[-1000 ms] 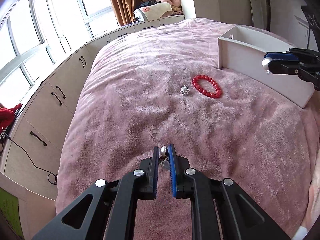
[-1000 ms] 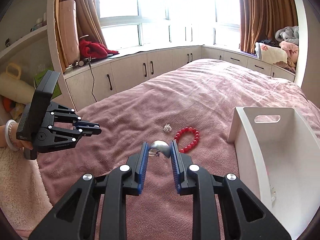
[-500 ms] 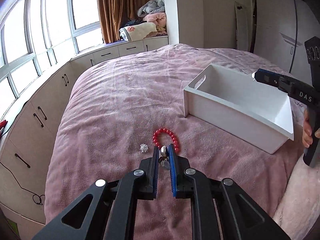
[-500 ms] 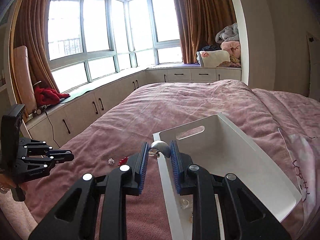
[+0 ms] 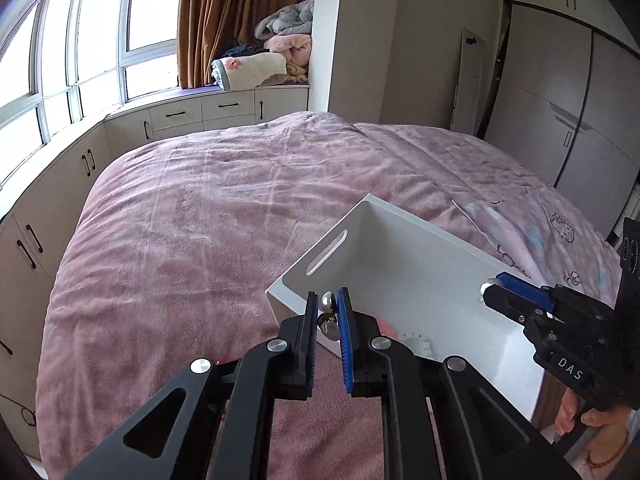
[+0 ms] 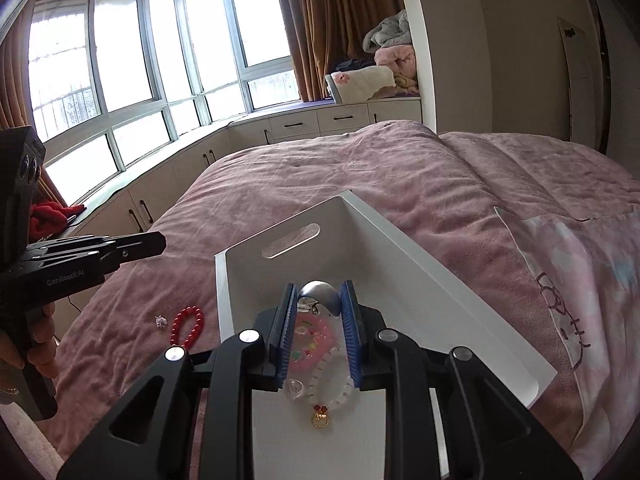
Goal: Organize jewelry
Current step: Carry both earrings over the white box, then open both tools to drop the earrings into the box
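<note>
My left gripper (image 5: pixel 328 312) is shut on a small silver earring (image 5: pixel 329 320) and hangs at the near corner of the white box (image 5: pixel 400 248). My right gripper (image 6: pixel 319 300) is shut on a silver ring (image 6: pixel 318 300) and holds it over the inside of the white box (image 6: pixel 400 264). Under it, on the box floor, lie a pink bracelet (image 6: pixel 310 344) and a clear bead bracelet (image 6: pixel 332 376) with a gold charm. A red bead bracelet (image 6: pixel 188 326) and a small silver ornament (image 6: pixel 161 321) lie on the pink bedspread left of the box.
The pink bedspread (image 5: pixel 200 220) covers the bed. White cabinets (image 5: pixel 176 116) run under the windows on the left. Folded blankets (image 5: pixel 276 52) sit on the window seat. A patterned pillow (image 6: pixel 580 280) lies right of the box. A wardrobe (image 5: pixel 560 120) stands far right.
Both grippers have swung right and moved to the white box with their pieces still held. The right one now hangs over the box's inside; the left one has passed the red bracelet.
</note>
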